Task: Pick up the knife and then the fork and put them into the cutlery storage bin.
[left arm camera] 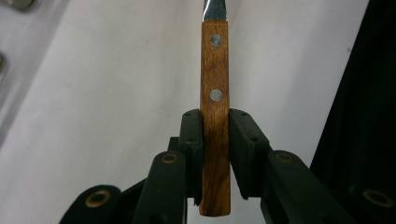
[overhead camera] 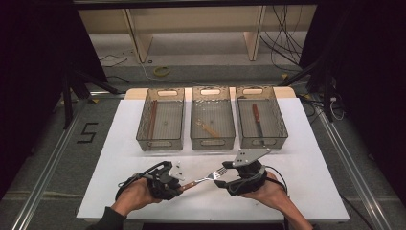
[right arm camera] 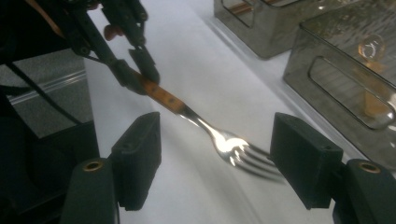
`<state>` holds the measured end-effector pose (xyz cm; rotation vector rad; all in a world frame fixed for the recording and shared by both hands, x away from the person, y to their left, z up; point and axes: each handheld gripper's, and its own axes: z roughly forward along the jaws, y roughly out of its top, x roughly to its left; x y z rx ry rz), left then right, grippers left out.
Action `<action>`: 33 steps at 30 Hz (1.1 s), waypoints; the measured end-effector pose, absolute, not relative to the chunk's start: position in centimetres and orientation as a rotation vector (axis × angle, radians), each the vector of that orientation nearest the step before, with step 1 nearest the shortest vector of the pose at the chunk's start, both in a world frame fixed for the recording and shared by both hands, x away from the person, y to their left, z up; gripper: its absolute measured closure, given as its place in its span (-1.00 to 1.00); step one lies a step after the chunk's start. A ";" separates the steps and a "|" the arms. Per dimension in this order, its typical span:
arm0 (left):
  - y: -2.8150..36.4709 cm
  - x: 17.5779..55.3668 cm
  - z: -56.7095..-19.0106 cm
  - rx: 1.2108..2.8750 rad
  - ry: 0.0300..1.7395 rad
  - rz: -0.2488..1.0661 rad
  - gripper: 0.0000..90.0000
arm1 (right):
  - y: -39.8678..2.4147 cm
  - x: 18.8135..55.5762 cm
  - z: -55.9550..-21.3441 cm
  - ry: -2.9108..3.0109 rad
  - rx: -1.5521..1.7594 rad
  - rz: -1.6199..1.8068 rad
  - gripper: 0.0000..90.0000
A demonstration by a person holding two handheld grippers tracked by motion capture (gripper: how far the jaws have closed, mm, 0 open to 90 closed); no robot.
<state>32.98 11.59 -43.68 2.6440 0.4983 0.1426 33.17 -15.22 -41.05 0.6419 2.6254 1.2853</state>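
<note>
A fork (overhead camera: 206, 178) with a wooden riveted handle (left arm camera: 215, 93) and steel tines (right arm camera: 233, 149) hangs above the white table top near its front edge. My left gripper (overhead camera: 181, 187) is shut on the handle, whose end sticks out behind the pads (left arm camera: 191, 135). In the right gripper view, the left gripper (right arm camera: 140, 74) holds the fork out level. My right gripper (overhead camera: 222, 178) faces it from the right. Its jaws stand open and wide (right arm camera: 217, 144), with the tines between them, close to the right-hand pad (right arm camera: 303, 158) and apart from the left-hand one.
Three clear plastic bins stand in a row behind the grippers: the left bin (overhead camera: 160, 142) holds a brown stick-like piece, the middle bin (overhead camera: 212, 142) a pale utensil, the right bin (overhead camera: 262, 141) a wooden-handled knife. The white table top (overhead camera: 119, 182) ends just below the hands.
</note>
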 end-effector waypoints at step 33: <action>6.9 31.6 -42.7 2.690 0.201 0.139 0.67 | -11.8 32.2 -44.0 2.868 0.373 1.030 0.02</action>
